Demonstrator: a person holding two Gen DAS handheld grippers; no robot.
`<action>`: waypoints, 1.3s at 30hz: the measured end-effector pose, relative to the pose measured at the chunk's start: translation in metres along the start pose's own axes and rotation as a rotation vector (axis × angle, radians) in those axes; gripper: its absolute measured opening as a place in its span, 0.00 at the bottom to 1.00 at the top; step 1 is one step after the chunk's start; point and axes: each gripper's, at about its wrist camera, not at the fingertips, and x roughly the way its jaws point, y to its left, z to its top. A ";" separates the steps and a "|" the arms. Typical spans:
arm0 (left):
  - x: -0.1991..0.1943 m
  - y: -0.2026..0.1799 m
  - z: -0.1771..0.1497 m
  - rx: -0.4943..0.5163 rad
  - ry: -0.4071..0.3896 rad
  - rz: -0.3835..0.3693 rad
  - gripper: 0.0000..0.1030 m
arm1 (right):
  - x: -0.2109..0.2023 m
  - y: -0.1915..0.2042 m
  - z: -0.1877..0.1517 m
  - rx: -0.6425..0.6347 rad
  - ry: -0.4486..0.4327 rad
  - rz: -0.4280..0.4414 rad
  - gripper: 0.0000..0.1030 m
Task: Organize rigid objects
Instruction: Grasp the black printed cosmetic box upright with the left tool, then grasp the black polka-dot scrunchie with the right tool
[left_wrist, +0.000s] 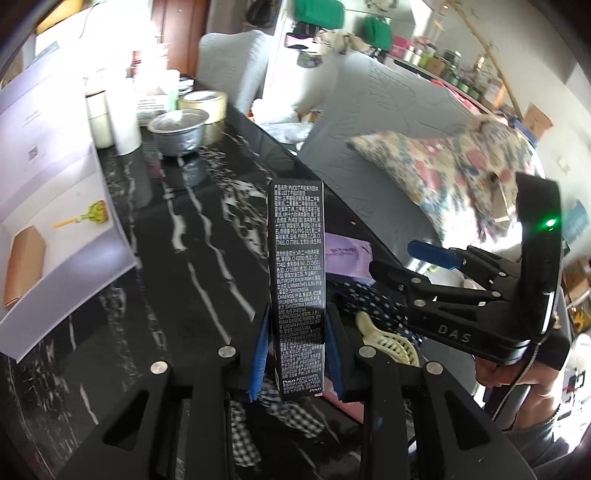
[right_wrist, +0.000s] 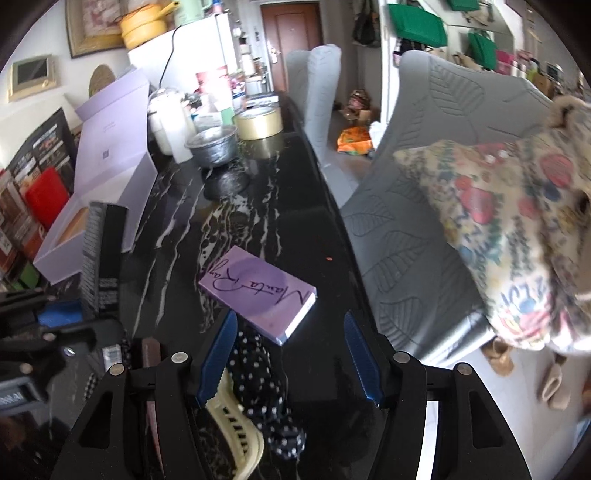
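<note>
Left wrist view shows the black marble worktop (left_wrist: 177, 229) running away beyond the fingers, and the biggest risk sits there: the open lilac gift box (left_wrist: 55, 177) lies off to the left of the fingers, so a swing that way with the tall load could clip its raised lid. Next in size is the tall black carton (left_wrist: 297, 280), clenched low down between the left gripper (left_wrist: 297, 363) pads, its length standing far above the fingers; gripped so near its base it may pivot or slip if the hand tips or moves fast, I judge. The right gripper (right_wrist: 291, 356) hangs with its fingers apart and nothing between them, the lilac flat box (right_wrist: 258, 291) lying on the worktop just ahead of the fingertips, close to the worktop's edge; a careless push could slide it off. Under those fingers lie a dotted dark cloth (right_wrist: 266, 398) and a cream hair claw (right_wrist: 236, 435), which closing fingers might snag instead of the box
</note>
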 end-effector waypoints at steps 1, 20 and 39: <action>0.000 0.003 0.001 -0.008 -0.001 0.004 0.27 | 0.003 0.001 0.002 -0.008 0.008 -0.007 0.59; -0.002 0.033 -0.003 -0.069 0.008 0.018 0.27 | 0.009 0.000 -0.028 0.020 0.117 0.071 0.37; -0.026 0.050 -0.012 -0.097 -0.030 0.040 0.27 | -0.009 0.020 -0.024 -0.025 0.053 0.061 0.14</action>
